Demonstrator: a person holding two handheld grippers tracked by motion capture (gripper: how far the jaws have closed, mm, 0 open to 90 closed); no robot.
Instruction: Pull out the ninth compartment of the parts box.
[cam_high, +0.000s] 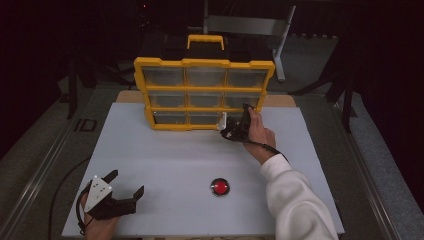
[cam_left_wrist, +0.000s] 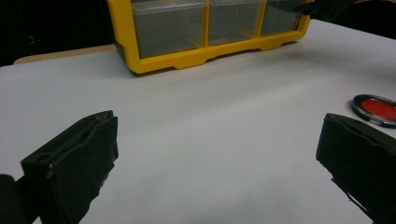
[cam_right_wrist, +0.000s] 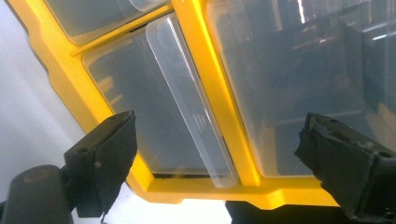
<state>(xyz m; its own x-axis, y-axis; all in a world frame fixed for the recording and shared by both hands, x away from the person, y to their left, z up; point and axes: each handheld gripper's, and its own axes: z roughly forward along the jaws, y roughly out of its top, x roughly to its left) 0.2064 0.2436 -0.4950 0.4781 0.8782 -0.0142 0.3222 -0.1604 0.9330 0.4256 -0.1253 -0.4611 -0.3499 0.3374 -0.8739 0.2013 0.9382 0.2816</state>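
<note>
A yellow organizer (cam_high: 205, 63) with several clear drawers stands upright at the far middle of the white table (cam_high: 165, 160). My right gripper (cam_high: 234, 127) is at its bottom row on the right, close to the drawer fronts. In the right gripper view the gripper (cam_right_wrist: 217, 140) is open. Its jaws stand on either side of a yellow divider (cam_right_wrist: 205, 70) and a clear drawer lip (cam_right_wrist: 187, 93) that juts out. My left gripper (cam_high: 122, 192) rests near the table's front left corner. It is open (cam_left_wrist: 219, 140) with nothing between its fingers (cam_left_wrist: 74, 158), and it faces the organizer (cam_left_wrist: 187, 56).
A red round button (cam_high: 220, 186) sits on the table near the front, right of centre, also seen in the left gripper view (cam_left_wrist: 376, 107). A white-sleeved forearm (cam_high: 295, 200) reaches in from the bottom right. Dark floor and a metal stand (cam_high: 280, 45) lie behind the table.
</note>
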